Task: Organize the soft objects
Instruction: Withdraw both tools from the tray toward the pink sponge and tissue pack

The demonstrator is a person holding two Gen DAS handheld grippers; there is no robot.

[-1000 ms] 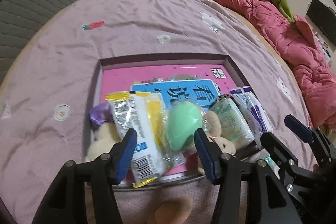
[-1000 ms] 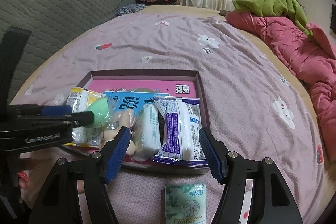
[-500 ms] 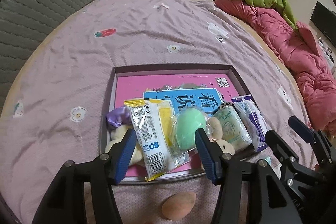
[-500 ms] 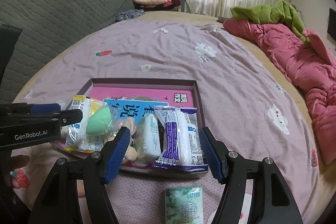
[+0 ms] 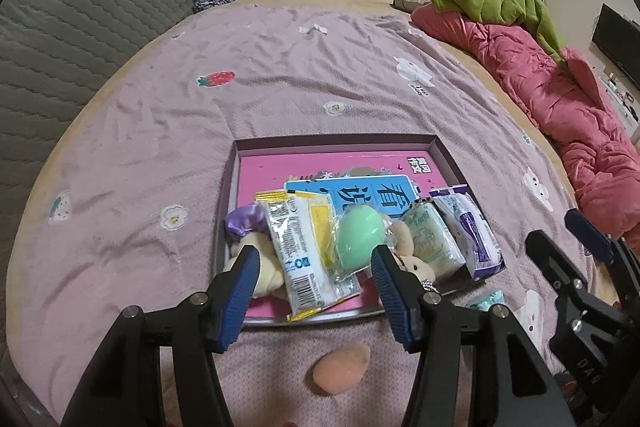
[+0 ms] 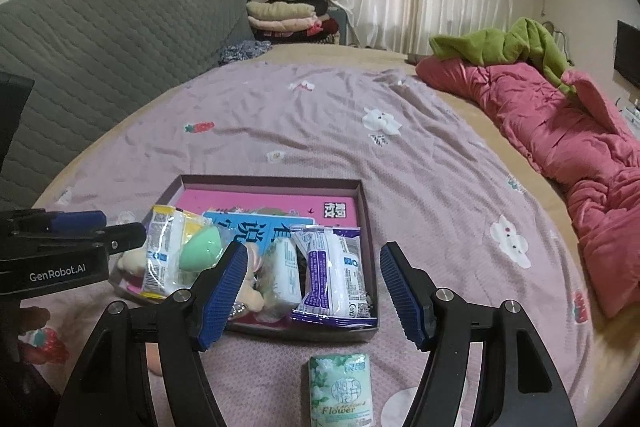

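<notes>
Both your left gripper (image 5: 312, 279) and right gripper (image 6: 310, 285) stand wide, empty. The tissue pack (image 6: 341, 387) (light, squashy, slick wrap) likely wants a mid-body pinch.

Tissue pack (image 6: 342, 389) bottom cut off

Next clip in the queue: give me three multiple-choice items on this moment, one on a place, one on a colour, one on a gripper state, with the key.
1. Where is the peach sponge?
A. In the box
B. On the bedspread, outside the box
C. Between gripper pads

2. What colour is the egg-shaped sponge in the box?
A. Green
B. Red
C. Black

3. How is the right gripper?
A. Shut on the tissue pack
B. Shut, holding nothing
C. Open, holding nothing

Key: 1 B, it lies in front of the box's near wall. 2 A, pale green among the packets. 3 C, pads stand apart; the tissue pack lies on the bedspread below.
</notes>
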